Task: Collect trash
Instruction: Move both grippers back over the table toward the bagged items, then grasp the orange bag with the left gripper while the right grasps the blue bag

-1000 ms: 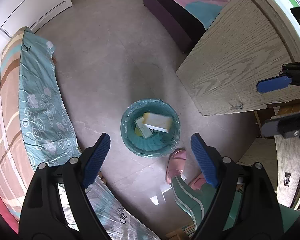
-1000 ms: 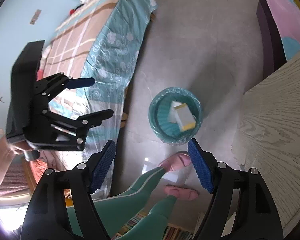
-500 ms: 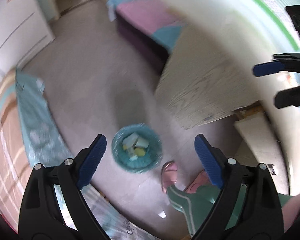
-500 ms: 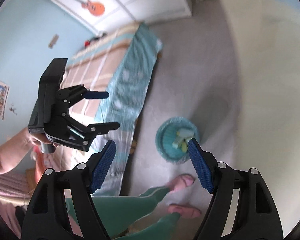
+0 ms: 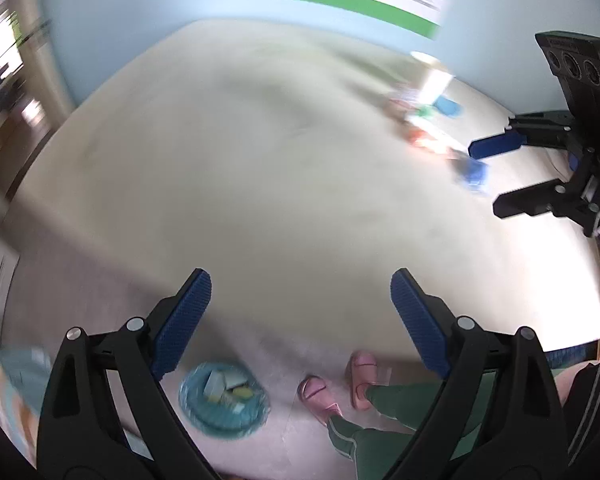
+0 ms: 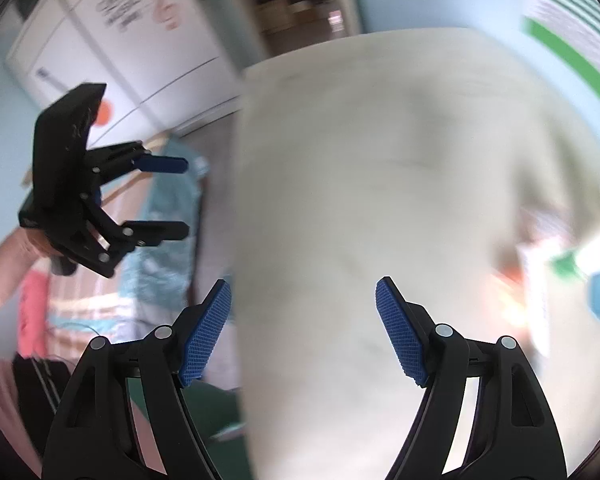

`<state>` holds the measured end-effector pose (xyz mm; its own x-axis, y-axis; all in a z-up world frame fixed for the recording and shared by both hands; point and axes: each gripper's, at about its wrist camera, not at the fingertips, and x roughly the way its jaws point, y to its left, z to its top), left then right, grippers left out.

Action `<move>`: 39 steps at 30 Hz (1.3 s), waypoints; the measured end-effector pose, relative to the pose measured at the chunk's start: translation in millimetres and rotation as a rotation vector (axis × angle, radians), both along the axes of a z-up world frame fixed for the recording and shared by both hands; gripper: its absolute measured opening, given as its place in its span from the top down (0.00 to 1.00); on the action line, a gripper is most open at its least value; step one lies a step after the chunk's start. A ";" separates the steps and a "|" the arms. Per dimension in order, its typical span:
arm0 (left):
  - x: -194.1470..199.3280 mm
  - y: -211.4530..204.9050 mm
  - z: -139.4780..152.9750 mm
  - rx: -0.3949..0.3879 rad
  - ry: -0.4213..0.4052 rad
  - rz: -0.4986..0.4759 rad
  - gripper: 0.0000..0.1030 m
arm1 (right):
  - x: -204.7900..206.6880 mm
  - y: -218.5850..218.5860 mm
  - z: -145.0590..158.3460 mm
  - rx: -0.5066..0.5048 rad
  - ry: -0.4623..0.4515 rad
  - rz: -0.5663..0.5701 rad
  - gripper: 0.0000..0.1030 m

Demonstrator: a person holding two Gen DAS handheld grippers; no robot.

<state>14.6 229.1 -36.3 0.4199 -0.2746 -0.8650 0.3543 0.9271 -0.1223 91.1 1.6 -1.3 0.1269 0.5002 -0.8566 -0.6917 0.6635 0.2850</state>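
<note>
Both claws hang above the counter with their blue pads spread wide and nothing between them: the left claw (image 5: 300, 320) and the right claw (image 6: 304, 328).

Nearest to the left claw, low in its view and down on the floor beside the counter's edge, stands the lined trash bin (image 5: 223, 400), with pale scraps inside and the person's pink slippers (image 5: 336, 384) just beside it.

Beyond both claws stretches the pale counter (image 5: 260, 168), bare across its middle. The remaining trash (image 5: 432, 128) lies at the far right of it, a blurred huddle of white, red, green and blue pieces close to the wall; its separate items and their long axes cannot be told through the motion blur.

In the left wrist view the right claw (image 5: 488, 176) hovers just beside that heap, while the left one is well apart from it. So the right hand looks the nearer, and the likely next pick would be forward and to the right.
</note>
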 end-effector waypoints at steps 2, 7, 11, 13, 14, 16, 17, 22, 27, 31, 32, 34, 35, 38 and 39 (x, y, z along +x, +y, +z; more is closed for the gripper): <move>11.9 -31.7 -1.8 -0.003 -0.006 -0.073 0.13 | -0.8 -35.8 -3.0 -0.028 -0.018 -0.064 0.27; 41.8 -114.7 -11.0 -0.006 -0.015 -0.236 0.12 | -5.0 -113.9 -22.7 -0.094 -0.014 -0.216 0.27; 69.5 -164.7 -27.0 -0.010 0.009 -0.306 0.11 | -4.5 -149.3 -37.6 -0.074 0.021 -0.267 0.27; 83.4 -182.3 -37.5 -0.010 0.033 -0.324 0.11 | -0.4 -155.0 -46.0 -0.069 0.026 -0.284 0.27; 87.7 -185.4 -40.0 -0.007 0.041 -0.330 0.11 | 1.8 -156.5 -50.4 -0.062 0.030 -0.289 0.27; 101.5 -199.8 -51.2 0.019 0.051 -0.334 0.11 | 9.9 -161.7 -60.7 -0.059 0.037 -0.299 0.27; 108.1 -204.4 -56.7 0.027 0.057 -0.333 0.11 | 9.2 -157.6 -62.3 -0.057 0.039 -0.301 0.27; 135.8 -224.3 -75.4 0.015 0.117 -0.328 0.11 | 29.7 -152.8 -84.3 -0.054 0.065 -0.290 0.27; 151.0 -235.4 -90.7 0.029 0.138 -0.317 0.11 | 38.6 -142.6 -93.6 -0.064 0.055 -0.262 0.27; 164.2 -236.7 -99.1 0.016 0.149 -0.288 0.10 | 38.2 -137.2 -99.4 -0.079 0.050 -0.251 0.27; 165.8 -237.8 -99.3 0.012 0.148 -0.288 0.10 | 36.7 -135.8 -100.3 -0.086 0.043 -0.252 0.28; 168.7 -243.0 -99.7 0.024 0.131 -0.295 0.13 | 33.0 -133.1 -101.2 -0.107 -0.005 -0.245 0.37; 168.7 -246.3 -99.7 0.036 0.121 -0.306 0.16 | 31.2 -132.3 -100.5 -0.121 -0.022 -0.241 0.49; 162.4 -251.8 -95.3 0.073 0.095 -0.356 0.36 | 30.9 -136.3 -99.7 -0.106 0.001 -0.245 0.52; 161.4 -251.8 -93.8 0.078 0.094 -0.361 0.44 | 30.4 -138.3 -99.0 -0.107 0.002 -0.247 0.52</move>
<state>176.0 -22.7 -130.1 0.2258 -0.3225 -0.9193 0.6505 0.7524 -0.1041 121.5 -136.7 -100.3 0.2319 0.3604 -0.9035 -0.5042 0.8389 0.2052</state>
